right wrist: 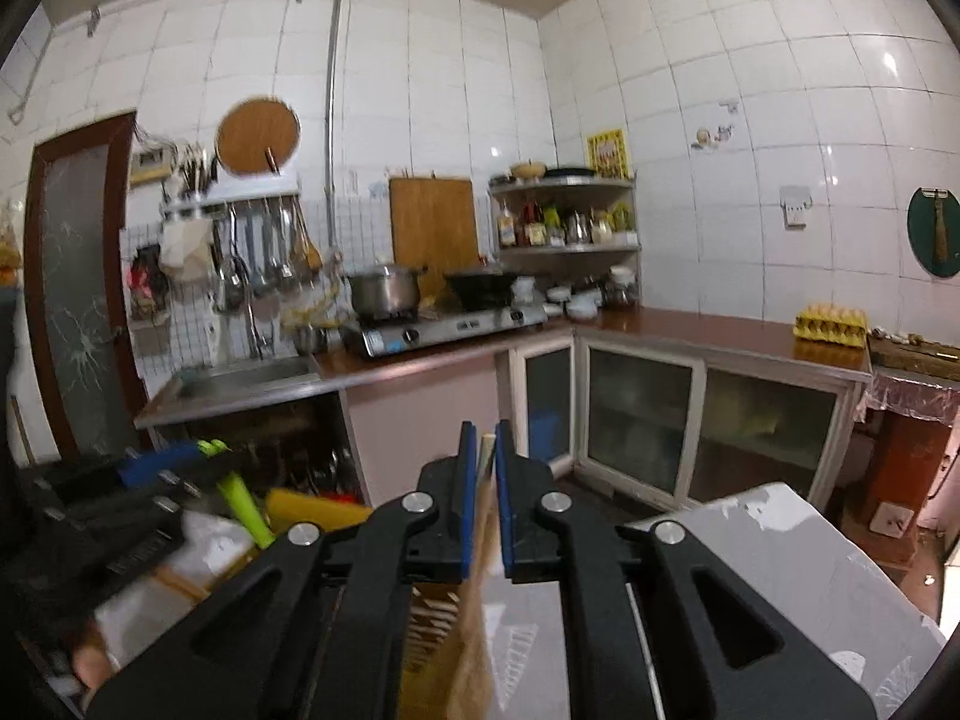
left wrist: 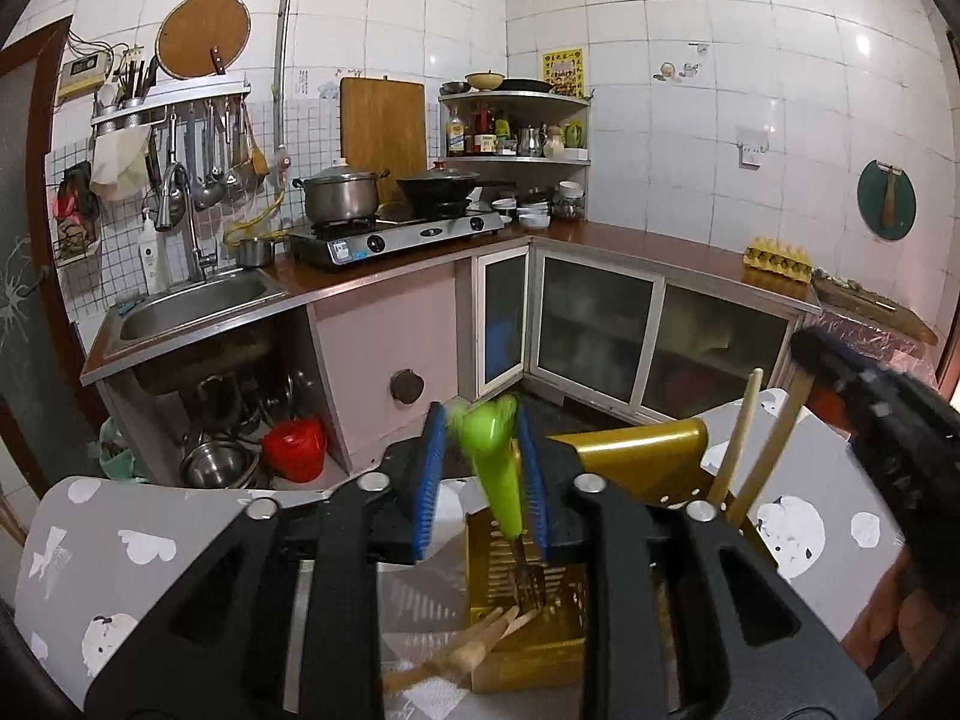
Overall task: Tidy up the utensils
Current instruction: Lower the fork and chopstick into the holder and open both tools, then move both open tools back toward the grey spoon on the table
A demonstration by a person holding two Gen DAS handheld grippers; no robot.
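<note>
Left wrist view: left gripper point(left wrist: 483, 450) with blue fingers point(left wrist: 427, 480) spread slightly wider than the green handle of a fork point(left wrist: 493, 468) standing between them; pads apparently not pressing, contact uncertain because of blur. Fork tines down inside the gold utensil holder point(left wrist: 528, 582), perforated, set on the grey patterned table point(left wrist: 150, 546) toward its far edge; wooden chopsticks point(left wrist: 480, 648) lying at the holder's near wall, two more point(left wrist: 741, 438) upright in a rear compartment. Right gripper point(left wrist: 882, 414) visible at the right, blurred. Right wrist view: right gripper point(right wrist: 487, 480) with fingers point(right wrist: 465, 498) almost pressed together, pinching a pale wooden stick point(right wrist: 485, 510), probably a chopstick, its lower length blurred over the slotted holder point(right wrist: 432, 606). Left gripper point(right wrist: 138, 480) and green fork point(right wrist: 240, 504) at the left. Handling, as judged: fork light and stiff, plastic handle smooth and likely slippery, best taken mid-handle; chopsticks light, rigid, thin, prone to pivoting, best gripped near the upper third.
</note>
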